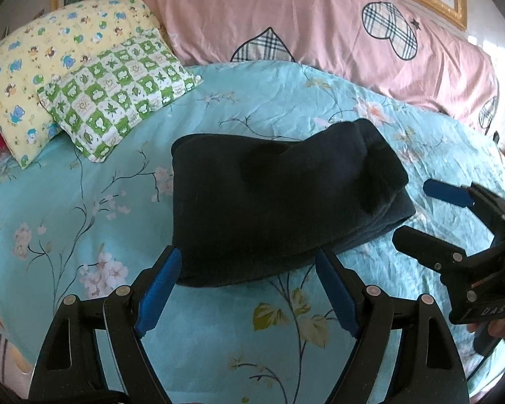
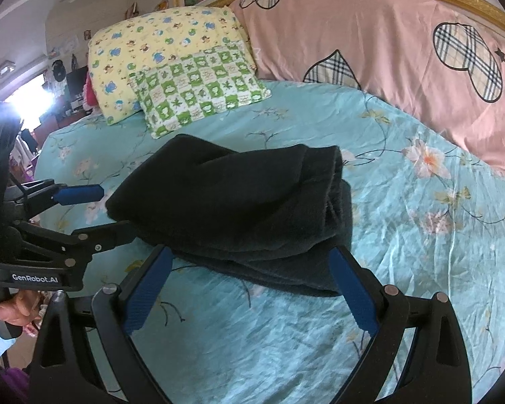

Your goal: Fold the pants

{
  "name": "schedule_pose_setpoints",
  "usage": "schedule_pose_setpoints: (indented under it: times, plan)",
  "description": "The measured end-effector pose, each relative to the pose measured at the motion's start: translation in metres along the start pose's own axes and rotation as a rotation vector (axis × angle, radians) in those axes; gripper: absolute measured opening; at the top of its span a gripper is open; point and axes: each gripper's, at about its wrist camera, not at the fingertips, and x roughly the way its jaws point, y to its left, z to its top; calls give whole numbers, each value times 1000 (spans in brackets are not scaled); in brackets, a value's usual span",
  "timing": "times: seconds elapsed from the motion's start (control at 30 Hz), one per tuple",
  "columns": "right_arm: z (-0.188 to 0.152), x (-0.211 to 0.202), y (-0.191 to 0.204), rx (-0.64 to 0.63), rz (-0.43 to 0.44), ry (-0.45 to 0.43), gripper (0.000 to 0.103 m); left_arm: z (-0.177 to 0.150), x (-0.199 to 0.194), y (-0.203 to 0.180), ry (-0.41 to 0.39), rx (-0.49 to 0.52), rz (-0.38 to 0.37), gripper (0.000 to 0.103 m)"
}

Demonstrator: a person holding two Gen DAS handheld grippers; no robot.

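A: Nearest first, what are the tools doing?

B: The left tool hangs just short of the near edge of the pants, its blue fingers spread wide with nothing between them. The right tool is the same: fingers apart, empty, at the bundle's near edge.

A: So which step is this?

B: I'd judge the folding is nearly or wholly done. The pants already lie as a compact stack of several layers, and neither tool grips cloth.

A: What would a next move need?

B: If anything, a tidy-up: the top layer humps and sits askew on the lower ones, so it calls for a light press or a tug at a corner without dragging the stack apart.

A: How do the pants look?

B: Dark, thick, fleecy, with soft rounded folds. They rest mid-bed on the turquoise floral sheet, with the green checked pillow and pink quilt beyond.
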Motion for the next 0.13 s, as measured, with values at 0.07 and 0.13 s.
schedule_pose_setpoints:
  times: [0.07, 0.13]
  plan:
    - [2, 2, -3, 22, -1, -4, 94, 4, 1, 0, -3, -13, -1, 82]
    - [2, 3, -6, 49, -2, -9, 94, 7, 0, -4, -6, -10, 6, 82]
